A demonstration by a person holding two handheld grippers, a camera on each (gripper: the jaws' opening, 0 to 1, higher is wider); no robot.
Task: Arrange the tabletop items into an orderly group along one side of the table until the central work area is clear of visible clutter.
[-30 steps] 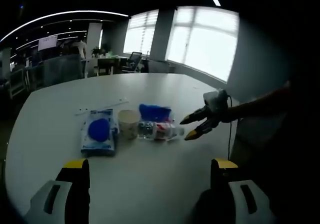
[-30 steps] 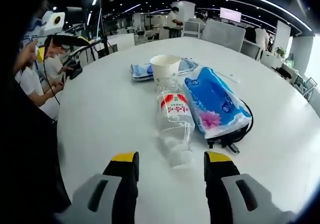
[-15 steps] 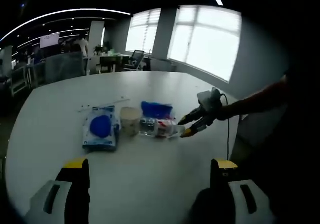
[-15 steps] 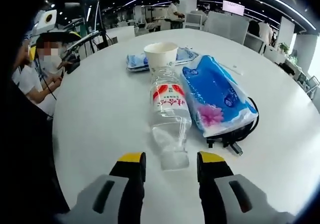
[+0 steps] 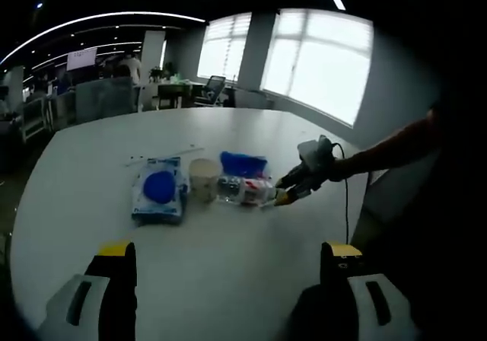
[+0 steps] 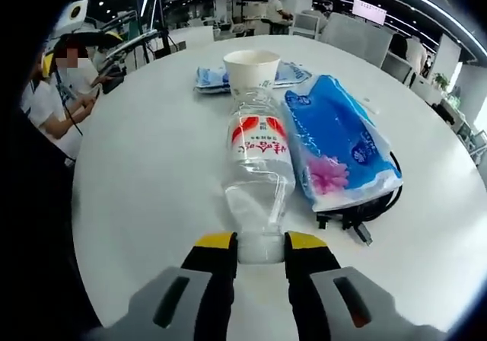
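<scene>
Right claw point(image 6: 259, 242) has its jaws narrowed onto the near end of the lying clear bottle point(image 6: 259, 170), apparently to drag it aside, while the left claw point(image 5: 226, 253) waits wide open above the bench point(image 5: 68, 166).

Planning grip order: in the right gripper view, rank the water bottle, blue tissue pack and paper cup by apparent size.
1. blue tissue pack
2. water bottle, close behind; it lies nearer the camera, so this order is unsure
3. paper cup, farthest away, so perhaps understated

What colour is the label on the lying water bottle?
Red and white on the clear bottle, best seen in the right gripper view.
</scene>
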